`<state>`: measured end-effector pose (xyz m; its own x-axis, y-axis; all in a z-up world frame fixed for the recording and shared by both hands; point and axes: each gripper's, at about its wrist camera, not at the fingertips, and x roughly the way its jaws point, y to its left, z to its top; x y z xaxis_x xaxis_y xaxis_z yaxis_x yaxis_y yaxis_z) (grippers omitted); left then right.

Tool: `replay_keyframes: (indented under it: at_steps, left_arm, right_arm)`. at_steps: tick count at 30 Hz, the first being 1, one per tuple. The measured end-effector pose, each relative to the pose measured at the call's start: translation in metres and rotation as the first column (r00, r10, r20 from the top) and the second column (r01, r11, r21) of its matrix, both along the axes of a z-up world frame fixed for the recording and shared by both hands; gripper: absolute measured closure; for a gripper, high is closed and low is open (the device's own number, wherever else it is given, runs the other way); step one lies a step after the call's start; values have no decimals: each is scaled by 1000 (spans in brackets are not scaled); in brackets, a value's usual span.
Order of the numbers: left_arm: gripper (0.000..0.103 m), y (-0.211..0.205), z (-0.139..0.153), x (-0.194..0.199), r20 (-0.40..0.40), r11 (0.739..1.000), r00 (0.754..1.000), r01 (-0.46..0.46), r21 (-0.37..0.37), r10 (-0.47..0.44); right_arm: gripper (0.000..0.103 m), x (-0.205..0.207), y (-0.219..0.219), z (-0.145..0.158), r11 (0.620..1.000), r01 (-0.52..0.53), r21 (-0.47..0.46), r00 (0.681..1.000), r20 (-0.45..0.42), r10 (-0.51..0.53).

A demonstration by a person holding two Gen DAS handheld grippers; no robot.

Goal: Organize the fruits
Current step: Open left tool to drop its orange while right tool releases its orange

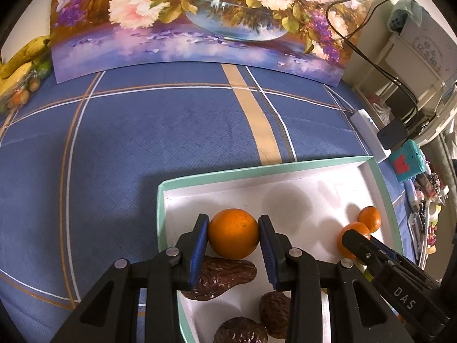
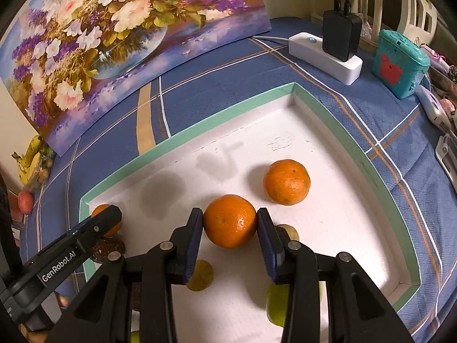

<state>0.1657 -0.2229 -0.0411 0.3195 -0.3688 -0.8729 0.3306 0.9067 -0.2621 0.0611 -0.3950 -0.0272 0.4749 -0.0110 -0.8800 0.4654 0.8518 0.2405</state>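
Observation:
My left gripper (image 1: pixel 233 223) is shut on an orange (image 1: pixel 232 238) over the left end of a white tray with a mint-green rim (image 1: pixel 257 170). Dark brown wrinkled fruits (image 1: pixel 225 278) lie under and behind it. My right gripper (image 2: pixel 230 214) is shut on a second orange (image 2: pixel 230 223) low over the tray floor (image 2: pixel 328 148). A third orange (image 2: pixel 287 183) rests free just beyond it. Yellow-green fruits (image 2: pixel 201 275) lie beneath the right fingers. In the right wrist view, one left finger (image 2: pixel 107 217) covers most of its orange at the tray's left corner.
A blue plaid cloth (image 1: pixel 142 143) covers the surface. A floral painting (image 1: pixel 200 20) leans at the back. A white power strip (image 2: pixel 322 57) with a black adapter, a teal box (image 2: pixel 400 63) and clutter lie right of the tray. Bananas (image 1: pixel 22 57) sit far left.

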Motion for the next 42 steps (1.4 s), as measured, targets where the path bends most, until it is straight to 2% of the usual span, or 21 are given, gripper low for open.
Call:
replay_keyframes:
  at_steps: [12,21,27,33,34,35,40,42]
  left_arm:
    - [62,-1,5,1,1,1000,1000,0,11,0]
    - [59,5,30,-6,20,1000,1000,9,-4,-9]
    - [52,9,47,-10,42,1000,999,0,7,-1]
    - [43,30,47,-7,33,997,997,-66,32,65]
    - [38,36,46,-6,31,996,996,-84,40,83]
    - [31,40,44,-5,28,994,995,-97,50,96]
    - [15,67,33,-1,13,976,984,-179,125,179]
    - [8,76,29,-3,14,968,979,-202,148,202]
  right_arm:
    - [63,2,0,-1,1000,-11,-3,1000,-3,11]
    - [63,1,2,6,1000,-22,-15,1000,6,22]
    - [62,-2,3,20,999,-31,-30,999,28,32]
    - [62,-3,10,29,998,-51,-32,998,39,52]
    - [58,-3,12,30,998,-55,-40,998,37,57]
    - [48,-2,14,30,997,-59,-48,998,35,61]
    - [37,0,24,31,994,-93,-61,995,25,94]
    - [37,1,28,31,992,-106,-69,994,23,108]
